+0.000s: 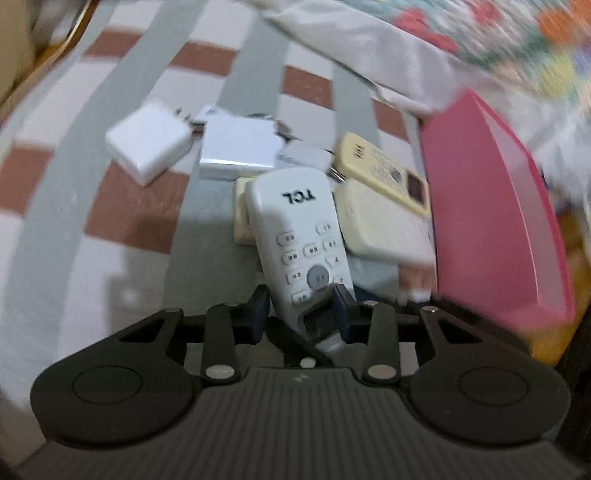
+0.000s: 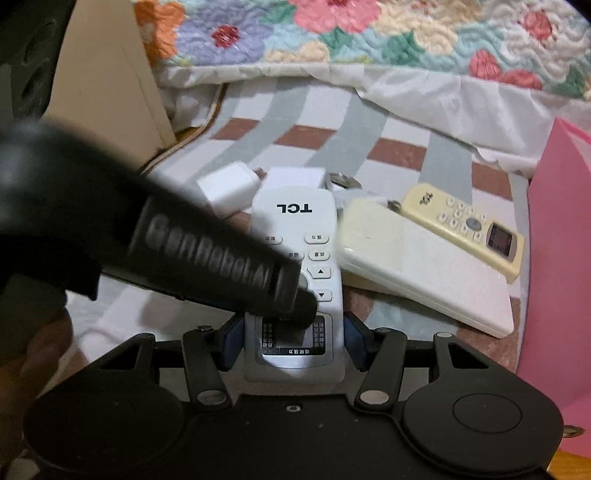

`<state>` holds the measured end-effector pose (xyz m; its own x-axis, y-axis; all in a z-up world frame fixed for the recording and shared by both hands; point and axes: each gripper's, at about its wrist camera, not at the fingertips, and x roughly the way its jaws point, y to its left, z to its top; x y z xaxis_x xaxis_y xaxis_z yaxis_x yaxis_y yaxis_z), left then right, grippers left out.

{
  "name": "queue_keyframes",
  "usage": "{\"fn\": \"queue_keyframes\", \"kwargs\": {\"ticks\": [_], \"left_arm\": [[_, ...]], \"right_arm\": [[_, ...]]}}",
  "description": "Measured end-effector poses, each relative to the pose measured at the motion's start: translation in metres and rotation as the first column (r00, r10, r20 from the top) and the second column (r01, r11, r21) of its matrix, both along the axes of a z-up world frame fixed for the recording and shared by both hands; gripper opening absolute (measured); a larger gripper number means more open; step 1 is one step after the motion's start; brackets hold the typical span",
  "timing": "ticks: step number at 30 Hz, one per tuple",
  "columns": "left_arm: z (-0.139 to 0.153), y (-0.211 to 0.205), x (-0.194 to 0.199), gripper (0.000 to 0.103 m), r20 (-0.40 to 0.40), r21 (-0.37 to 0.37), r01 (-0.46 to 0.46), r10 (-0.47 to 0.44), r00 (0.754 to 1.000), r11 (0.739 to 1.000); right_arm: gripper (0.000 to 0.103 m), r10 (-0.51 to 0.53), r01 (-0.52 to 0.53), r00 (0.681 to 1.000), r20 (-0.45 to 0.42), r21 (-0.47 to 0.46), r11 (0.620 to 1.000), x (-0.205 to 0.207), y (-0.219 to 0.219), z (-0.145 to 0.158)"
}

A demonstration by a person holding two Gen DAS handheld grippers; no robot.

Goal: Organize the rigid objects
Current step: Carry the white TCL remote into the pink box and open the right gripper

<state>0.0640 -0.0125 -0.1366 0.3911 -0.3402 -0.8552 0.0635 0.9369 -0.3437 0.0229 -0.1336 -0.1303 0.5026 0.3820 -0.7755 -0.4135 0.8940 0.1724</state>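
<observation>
holding the white tcl remote control (image 2: 295,273) by its near, display end, our right gripper (image 2: 293,345) has its blue-padded fingers (image 2: 232,343) set narrow against both long edges of the remote. in the left wrist view the same white remote (image 1: 295,229) runs between the fingers of our left gripper (image 1: 301,312) as well; the right-hand pad (image 1: 341,308) presses its edge, while the left-hand pad sits just beside it, and we cannot tell whether that one touches. the black handle of the left tool (image 2: 207,254) crosses over the remote's buttons in the right wrist view.

the remote's far end rests on the pile of things lying on the checked bedsheet of white, grey and brown squares (image 1: 122,221). just right of it lies a cream flat rectangular case (image 2: 417,258), and on that case's far right edge a yellowed tcl remote with a small screen (image 2: 465,227). far left of the white remote sit a white square charger plug (image 1: 147,147) and a white flat box (image 1: 240,147), close together. a pink rigid box (image 1: 495,221) stands at the right edge of the scene, near the cream case. a floral quilt (image 2: 369,33) lies along the far side of the bed.
</observation>
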Motion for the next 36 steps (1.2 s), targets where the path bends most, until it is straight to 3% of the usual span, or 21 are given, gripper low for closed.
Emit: {"fn": "queue_keyframes", "kwargs": {"ticks": [6,12,15,21,29,33,36], "left_arm": [[0.038,-0.005,-0.02,0.035,0.1,0.015,0.051,-0.053,0.994,0.999],[0.087,-0.029,-0.017,0.035,0.195,-0.012,0.171,-0.166,0.967,0.985],[0.105,-0.051,-0.012,0.035,0.206,-0.027,0.227,-0.216,0.954,0.974],[0.137,-0.105,-0.018,0.035,0.236,0.01,0.32,-0.314,0.92,0.947],[0.132,-0.178,0.009,0.035,0.183,-0.026,0.41,-0.399,0.899,0.912],[0.109,-0.212,0.023,0.036,0.146,-0.039,0.431,-0.422,0.895,0.902],[0.089,-0.228,0.035,0.036,0.106,-0.067,0.413,-0.405,0.908,0.908]], "right_arm": [[0.061,0.015,-0.012,0.995,0.101,-0.03,0.999,-0.025,-0.004,0.034],[0.061,-0.097,0.091,0.983,0.156,0.042,0.995,-0.025,-0.046,0.075],[0.061,-0.154,0.146,0.976,0.152,0.066,0.987,-0.024,-0.068,0.091],[0.061,-0.244,0.235,0.956,0.166,0.071,0.969,-0.031,-0.11,0.111],[0.061,-0.404,0.4,0.908,0.11,0.059,0.915,-0.028,-0.17,0.104],[0.061,-0.448,0.449,0.892,0.057,-0.003,0.894,-0.014,-0.192,0.086],[0.061,-0.474,0.474,0.881,0.013,-0.046,0.879,-0.001,-0.204,0.07]]}}
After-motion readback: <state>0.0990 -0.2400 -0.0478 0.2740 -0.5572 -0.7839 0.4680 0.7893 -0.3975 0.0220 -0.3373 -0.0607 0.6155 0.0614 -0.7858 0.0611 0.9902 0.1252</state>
